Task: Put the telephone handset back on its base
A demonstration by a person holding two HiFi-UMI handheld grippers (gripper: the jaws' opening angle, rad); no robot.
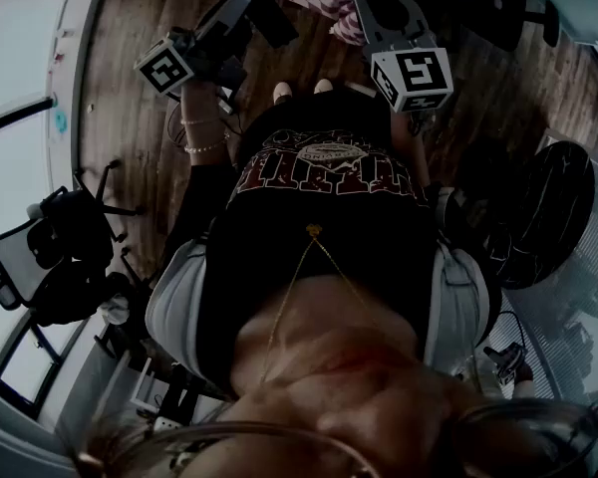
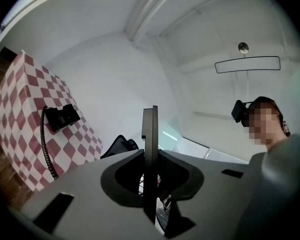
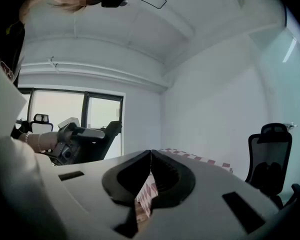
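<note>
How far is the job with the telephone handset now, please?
Done: nothing visibly; the telephone sits on the checkered table, coiled cord trailing beside it, too small to tell whether the handset is seated. In hand: nothing; the left gripper and right gripper have jaws together, empty, away from the table. Left: probably reaching, gripping, seating the handset.

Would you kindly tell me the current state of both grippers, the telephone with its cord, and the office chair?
left gripper: jaws together, nothing between them.
right gripper: jaws together, empty.
telephone: lying on the checked table, untouched; whether the handset is seated on it cannot be told.
coiled cord: trailing from the telephone across the cloth.
office chair: upright, unoccupied.
</note>
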